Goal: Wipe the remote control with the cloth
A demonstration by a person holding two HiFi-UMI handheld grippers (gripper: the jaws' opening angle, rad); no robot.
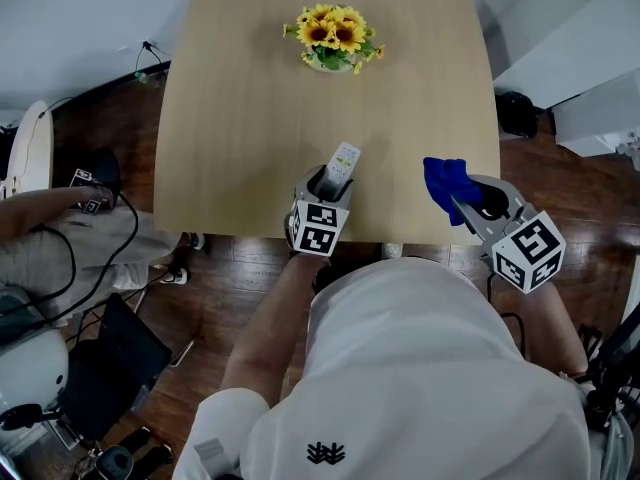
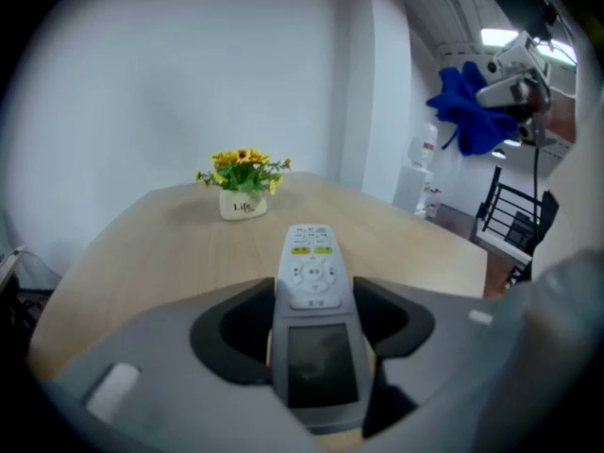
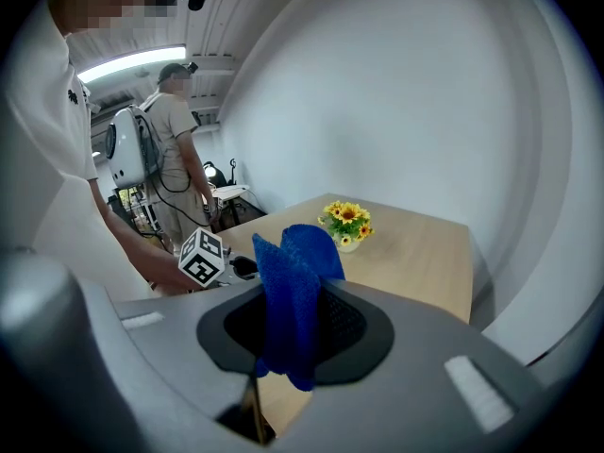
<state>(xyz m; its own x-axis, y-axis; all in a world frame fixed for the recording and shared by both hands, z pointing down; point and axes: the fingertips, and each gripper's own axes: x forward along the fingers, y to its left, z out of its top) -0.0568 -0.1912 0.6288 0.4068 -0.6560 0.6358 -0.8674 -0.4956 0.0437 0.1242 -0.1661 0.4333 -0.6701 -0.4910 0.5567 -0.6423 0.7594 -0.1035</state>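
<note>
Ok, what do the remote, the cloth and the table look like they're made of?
Remote: probably hard plastic, pale grey and matte; moulded buttons, dark glossy screen. Cloth: soft knit or microfibre, blue; fine mesh texture, limp folds. Table: light wood or wood-look laminate, smooth even top.

White shirt [image 1: 430, 368], black logo [image 1: 326, 454], 2 grey claws [image 1: 333, 183] [image 1: 458, 200]

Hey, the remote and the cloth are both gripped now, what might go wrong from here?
The left gripper pinches the remote by its screen end only, so wiping pressure on the button end may lever it loose. The cloth sits bunched in the right gripper; it might slip, or bare jaws could scrape the remote.
</note>
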